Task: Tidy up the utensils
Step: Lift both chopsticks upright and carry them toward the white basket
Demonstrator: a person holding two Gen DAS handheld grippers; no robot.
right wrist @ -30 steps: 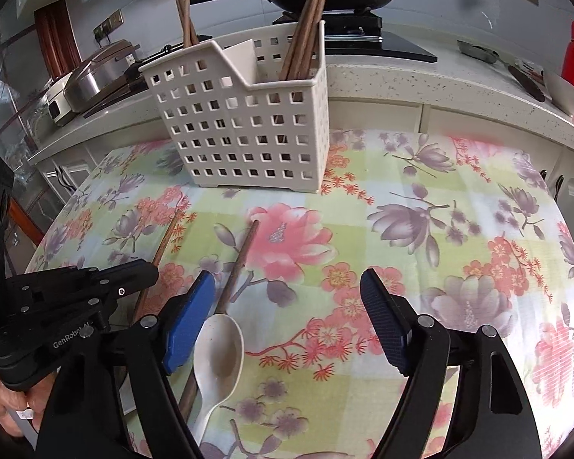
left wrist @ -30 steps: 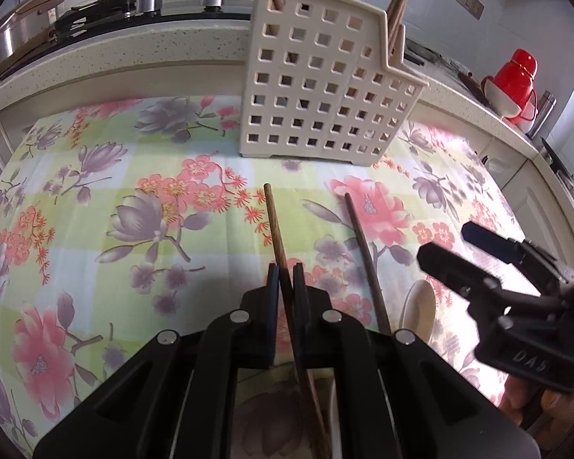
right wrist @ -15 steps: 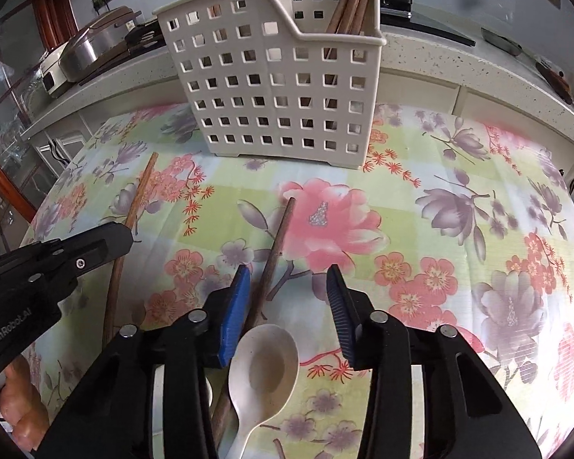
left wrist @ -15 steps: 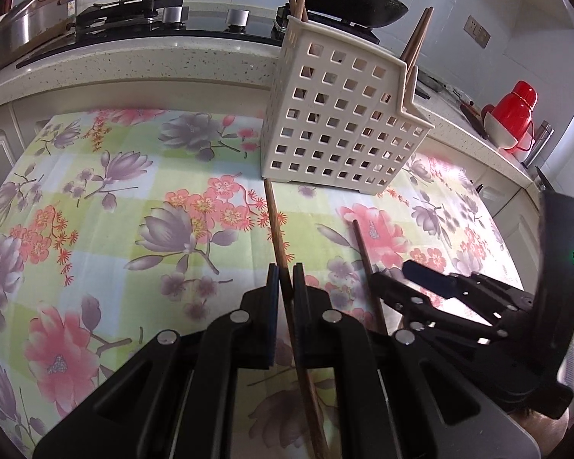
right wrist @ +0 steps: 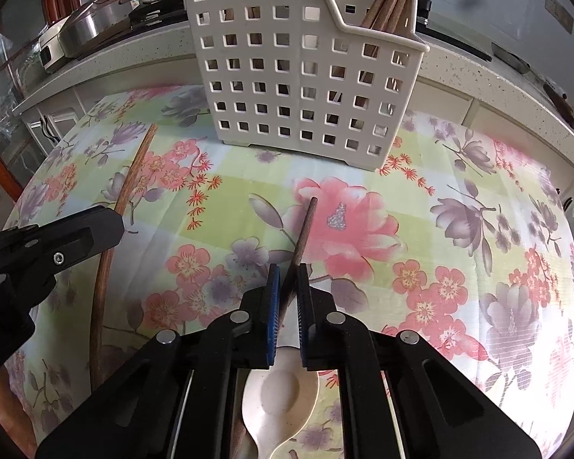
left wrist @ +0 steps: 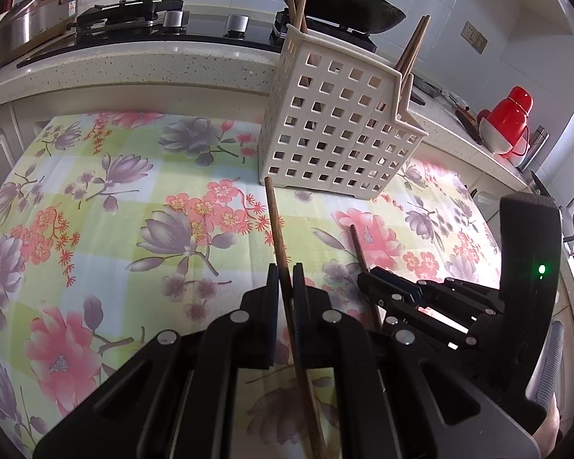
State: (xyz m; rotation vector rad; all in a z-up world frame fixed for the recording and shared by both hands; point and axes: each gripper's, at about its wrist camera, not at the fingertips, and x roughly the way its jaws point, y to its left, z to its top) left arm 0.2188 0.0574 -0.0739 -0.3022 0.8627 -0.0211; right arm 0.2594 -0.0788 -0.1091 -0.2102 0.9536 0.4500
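Left tool (left wrist: 286, 279) clenched on one chopstick (left wrist: 275, 222); right tool (right wrist: 286, 283) closing on the second chopstick (right wrist: 304, 229), pads nearly on it. Both sticks sit mid-desk, long axes running toward the caddy (right wrist: 306, 69) at the far edge. Risks: the right stick pivots in a thin pinch, or snags the spoon (right wrist: 279, 394) under it.

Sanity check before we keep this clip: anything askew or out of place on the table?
Nothing damaged or spilled. Only loose utensils: a white spoon lying on the floral cloth, outside the white caddy, and a chopstick in each tool.
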